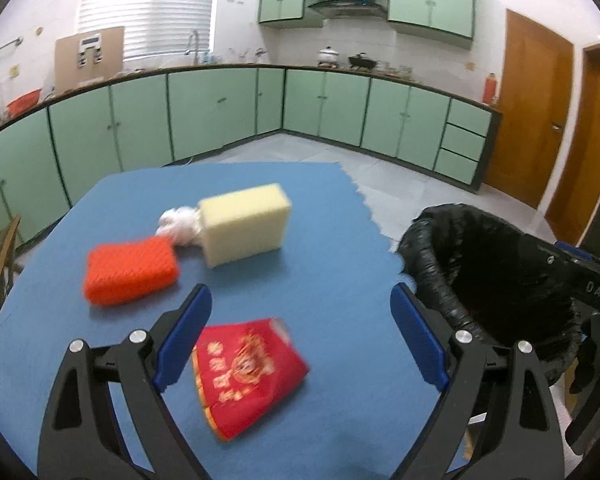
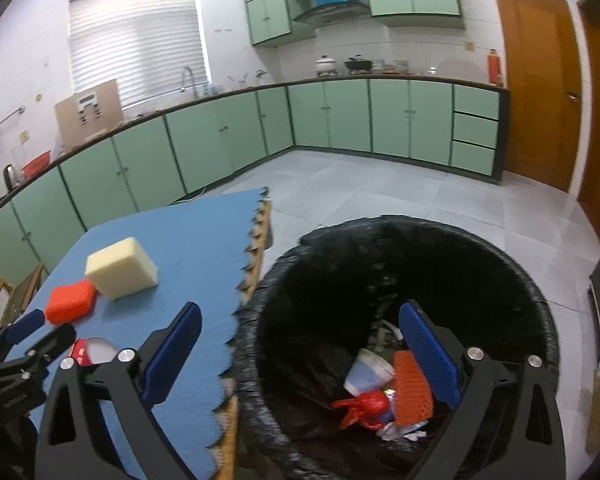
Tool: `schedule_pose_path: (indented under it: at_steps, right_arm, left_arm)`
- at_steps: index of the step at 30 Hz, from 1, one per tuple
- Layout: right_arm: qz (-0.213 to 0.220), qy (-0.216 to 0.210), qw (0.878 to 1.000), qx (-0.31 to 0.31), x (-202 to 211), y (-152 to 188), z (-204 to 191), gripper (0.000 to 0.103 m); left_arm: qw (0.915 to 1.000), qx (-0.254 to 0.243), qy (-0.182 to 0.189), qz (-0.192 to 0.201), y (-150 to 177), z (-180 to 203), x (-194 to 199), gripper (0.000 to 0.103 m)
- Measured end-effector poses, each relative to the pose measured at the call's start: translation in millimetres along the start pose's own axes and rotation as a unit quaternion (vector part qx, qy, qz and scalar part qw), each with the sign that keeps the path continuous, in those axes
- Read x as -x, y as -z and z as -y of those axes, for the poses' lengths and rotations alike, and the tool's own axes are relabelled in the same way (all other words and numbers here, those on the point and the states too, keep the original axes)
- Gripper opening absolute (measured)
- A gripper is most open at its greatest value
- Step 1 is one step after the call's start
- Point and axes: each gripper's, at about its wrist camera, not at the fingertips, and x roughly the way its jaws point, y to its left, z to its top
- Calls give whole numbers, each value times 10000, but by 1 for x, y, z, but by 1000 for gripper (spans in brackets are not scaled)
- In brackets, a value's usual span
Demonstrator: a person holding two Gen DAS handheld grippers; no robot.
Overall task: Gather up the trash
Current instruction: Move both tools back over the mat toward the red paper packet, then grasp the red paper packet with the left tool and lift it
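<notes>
My left hand-held gripper (image 1: 302, 334) hangs wide over one red packet (image 1: 248, 376) on the blue table (image 1: 332, 240), beside one orange sponge (image 1: 130, 270), one yellow sponge (image 1: 245, 223) and one white wad (image 1: 178, 224), while my right hand-held gripper (image 2: 300, 352) gapes empty over the one black-lined trash bin (image 2: 532, 280).

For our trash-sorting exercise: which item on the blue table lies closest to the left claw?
The red packet, lying flat just ahead of the open left claw; the orange sponge and yellow sponge sit farther back.
</notes>
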Motion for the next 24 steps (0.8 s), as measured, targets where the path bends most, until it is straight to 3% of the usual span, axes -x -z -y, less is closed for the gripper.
schedule_pose_path:
  at_steps: [9,24]
  right_arm:
    - [-156,-154,9995,210,-23,10,-25,97]
    - [-259,-208,9992,218,-35,13,-25,97]
  left_arm:
    - [9993,190,-210,-224,18,-17,-17,88]
    - [9964,338,-234,-740,30,-19,-49,88]
